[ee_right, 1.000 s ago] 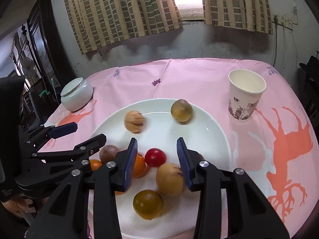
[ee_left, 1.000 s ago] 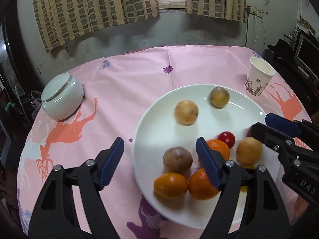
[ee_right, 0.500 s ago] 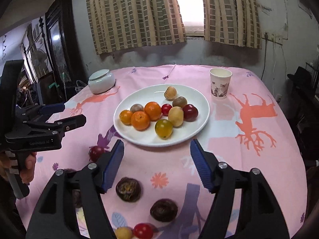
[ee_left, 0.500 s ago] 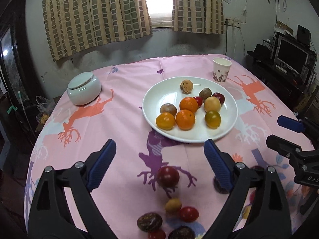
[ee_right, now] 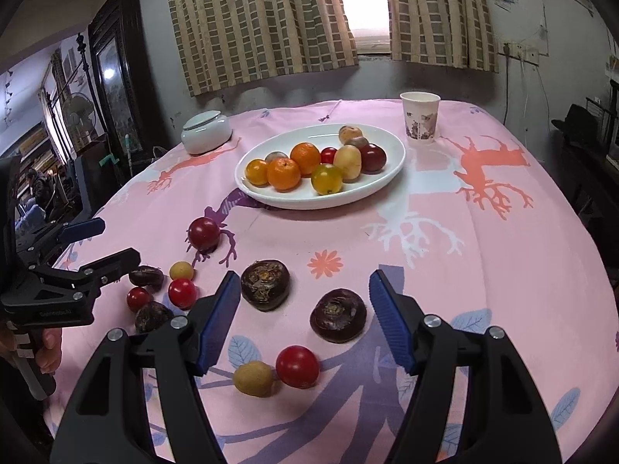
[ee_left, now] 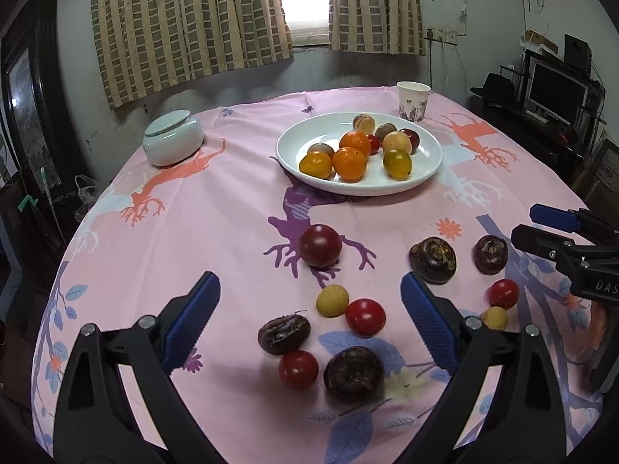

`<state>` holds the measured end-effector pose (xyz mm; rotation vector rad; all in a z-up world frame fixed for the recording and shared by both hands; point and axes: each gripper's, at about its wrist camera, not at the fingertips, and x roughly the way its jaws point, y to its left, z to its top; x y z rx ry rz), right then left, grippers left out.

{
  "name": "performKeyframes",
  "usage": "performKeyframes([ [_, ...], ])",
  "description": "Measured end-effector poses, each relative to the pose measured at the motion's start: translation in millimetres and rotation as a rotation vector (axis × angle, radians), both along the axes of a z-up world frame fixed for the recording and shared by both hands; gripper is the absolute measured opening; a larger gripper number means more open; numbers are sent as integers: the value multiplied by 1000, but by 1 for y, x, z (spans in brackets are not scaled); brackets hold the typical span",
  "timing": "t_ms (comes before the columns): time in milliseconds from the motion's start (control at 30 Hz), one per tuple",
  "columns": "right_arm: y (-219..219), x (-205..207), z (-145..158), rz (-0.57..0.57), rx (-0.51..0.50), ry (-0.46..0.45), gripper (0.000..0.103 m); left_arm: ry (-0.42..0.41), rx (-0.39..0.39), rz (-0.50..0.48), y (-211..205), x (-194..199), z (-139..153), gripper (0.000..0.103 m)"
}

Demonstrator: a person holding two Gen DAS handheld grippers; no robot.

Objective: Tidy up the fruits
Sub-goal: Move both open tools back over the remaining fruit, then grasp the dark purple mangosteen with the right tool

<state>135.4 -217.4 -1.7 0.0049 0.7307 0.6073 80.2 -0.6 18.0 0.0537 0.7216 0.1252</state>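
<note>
Both jaws stand apart, holding nothing: the left hand-held gripper, just widened further, frames loose fruits at the frame's lower centre; the right hand-held gripper likewise. The plate of fruit sits upper centre on the desk.

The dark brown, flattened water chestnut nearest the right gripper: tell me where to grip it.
Grip the dark brown water chestnut across its rounded sides, coming down from above. It sits flat, rough crown up, and the open right gripper is already nearly around it.
</note>
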Motion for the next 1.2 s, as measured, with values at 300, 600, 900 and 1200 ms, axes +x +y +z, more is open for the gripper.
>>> performKeyframes([
  [300,-9,7,-8,-49,-9,16,69,-10,16,4,13,23,-10,98],
  [600,9,3,-19,-31,-133,20,69,26,-67,44,31,22,-14,98],
  [900,17,14,-46,-65,-178,98,69,52,-114,71,40,25,-19,98],
  [1200,19,28,-52,-122,-168,150,43,53,-83,32,27,25,-25,98],
])
